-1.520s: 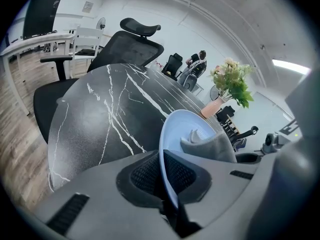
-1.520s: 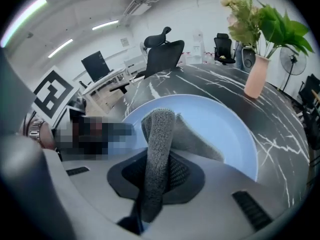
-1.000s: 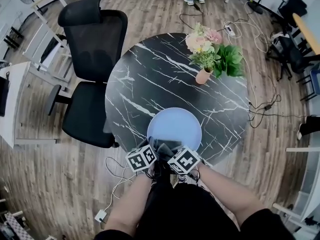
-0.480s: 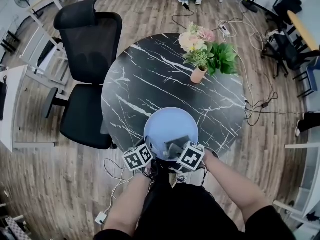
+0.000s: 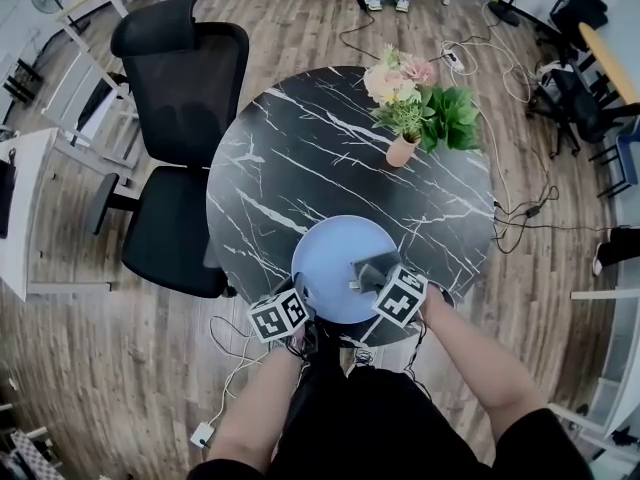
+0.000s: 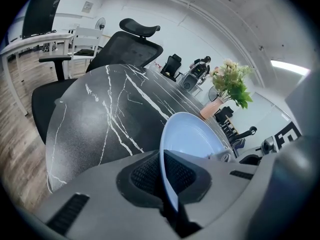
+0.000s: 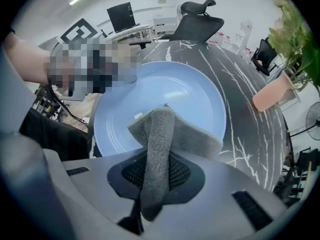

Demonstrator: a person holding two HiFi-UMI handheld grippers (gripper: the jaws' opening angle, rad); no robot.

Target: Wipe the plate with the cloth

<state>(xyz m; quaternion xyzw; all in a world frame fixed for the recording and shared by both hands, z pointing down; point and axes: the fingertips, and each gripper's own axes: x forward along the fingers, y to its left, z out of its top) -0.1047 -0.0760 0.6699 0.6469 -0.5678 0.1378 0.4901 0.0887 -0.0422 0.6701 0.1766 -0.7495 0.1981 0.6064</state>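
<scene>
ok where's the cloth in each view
Head view: cloth low centre, on the right side of the plate.
Left gripper view: can't be made out.
Right gripper view: cloth centre, pinched by the right gripper, draped over the plate.
Shared landmark: the blue plate, in all three.

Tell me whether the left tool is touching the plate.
Touching. The left gripper view shows the left tool clamped on the rim of the plate.

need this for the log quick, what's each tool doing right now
Left tool: closed on the rim of the blue plate.
Right tool: closed on the grey cloth, held over the plate.
</scene>
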